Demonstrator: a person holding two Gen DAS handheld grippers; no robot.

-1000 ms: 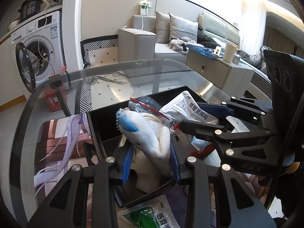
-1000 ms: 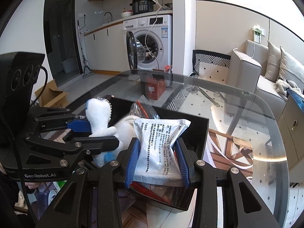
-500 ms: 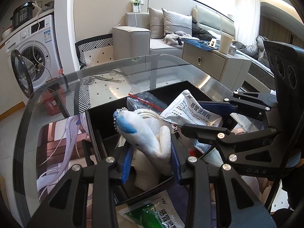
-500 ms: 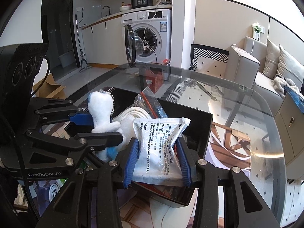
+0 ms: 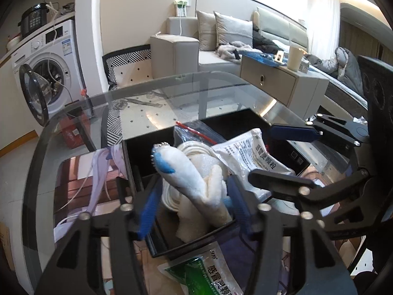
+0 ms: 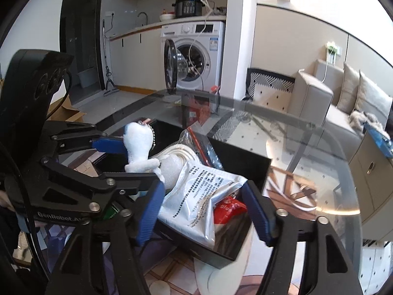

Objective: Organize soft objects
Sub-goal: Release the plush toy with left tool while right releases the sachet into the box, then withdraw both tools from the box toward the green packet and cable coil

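Note:
A black box stands on a round glass table. In it lie a white and blue plush shark, a coiled white cable in a clear bag, a white medicine packet and a red sachet. My left gripper is open, its jaws either side of the shark. My right gripper is open, its jaws either side of the white packet, which rests on the box.
A green medicine packet lies on the table in front of the box. The glass table edge curves round to the right. A washing machine with its door open and a grey sofa stand beyond.
Both grippers have opened. The shark and the white packet, held before, now rest in the box, and the packet has tipped down.

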